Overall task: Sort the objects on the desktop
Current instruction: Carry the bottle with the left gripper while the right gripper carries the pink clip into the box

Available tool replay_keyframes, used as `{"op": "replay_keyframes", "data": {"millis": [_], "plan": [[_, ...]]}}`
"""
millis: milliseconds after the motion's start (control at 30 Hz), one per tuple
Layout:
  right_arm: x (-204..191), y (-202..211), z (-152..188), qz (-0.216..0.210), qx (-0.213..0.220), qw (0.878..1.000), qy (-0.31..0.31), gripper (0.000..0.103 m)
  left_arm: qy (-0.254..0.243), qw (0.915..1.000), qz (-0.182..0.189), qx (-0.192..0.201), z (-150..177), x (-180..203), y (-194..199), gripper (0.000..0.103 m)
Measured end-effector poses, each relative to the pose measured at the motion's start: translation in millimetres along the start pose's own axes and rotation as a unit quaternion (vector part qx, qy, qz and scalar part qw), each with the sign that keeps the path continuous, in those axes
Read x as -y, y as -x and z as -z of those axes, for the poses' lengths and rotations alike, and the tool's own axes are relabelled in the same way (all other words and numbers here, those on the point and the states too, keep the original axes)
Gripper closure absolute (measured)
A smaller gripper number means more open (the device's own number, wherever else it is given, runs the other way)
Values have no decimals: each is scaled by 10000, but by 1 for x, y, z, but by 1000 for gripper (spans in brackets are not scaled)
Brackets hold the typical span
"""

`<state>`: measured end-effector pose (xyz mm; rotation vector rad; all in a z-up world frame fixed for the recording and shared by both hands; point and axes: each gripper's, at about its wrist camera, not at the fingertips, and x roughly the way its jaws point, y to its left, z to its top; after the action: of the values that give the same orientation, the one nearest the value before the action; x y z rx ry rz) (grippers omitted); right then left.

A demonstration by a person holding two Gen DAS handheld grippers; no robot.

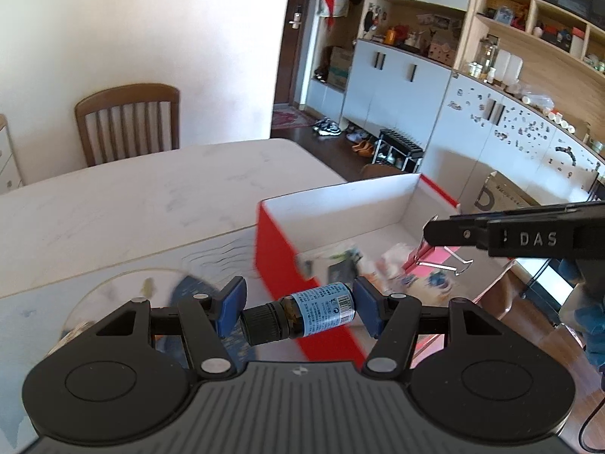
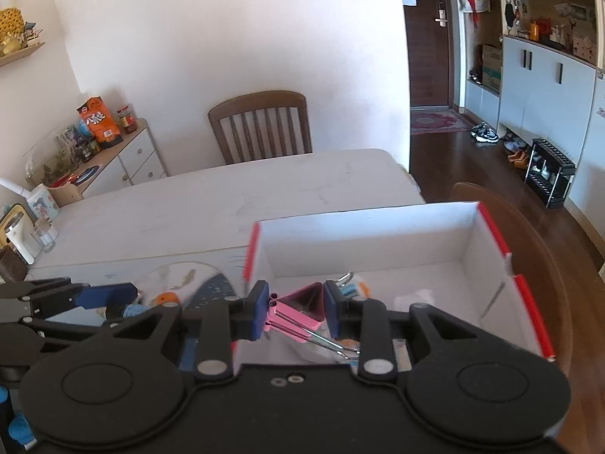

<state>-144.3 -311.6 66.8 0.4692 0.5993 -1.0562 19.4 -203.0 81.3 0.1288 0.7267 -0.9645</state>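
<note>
Bottle: brown glass, blue label, black cap; lying crosswise.

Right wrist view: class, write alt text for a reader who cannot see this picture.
The right gripper pinches a pink binder clip between its blue fingers over an open red box with a white inside, which stands on a pale table. The left gripper shows at the left edge; a wooden chair stands behind the table.
</note>
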Motion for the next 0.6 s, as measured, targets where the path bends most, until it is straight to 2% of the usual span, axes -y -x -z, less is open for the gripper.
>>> {"op": "replay_keyframes", "data": {"millis": [233, 600], "plan": [[37, 9, 3, 109, 41, 9999, -118, 73, -232, 9996, 150, -42, -14, 35, -20, 42], [84, 6, 5, 301, 15, 9991, -305, 73, -554, 9974, 262, -370, -23, 76, -70, 42]]}}
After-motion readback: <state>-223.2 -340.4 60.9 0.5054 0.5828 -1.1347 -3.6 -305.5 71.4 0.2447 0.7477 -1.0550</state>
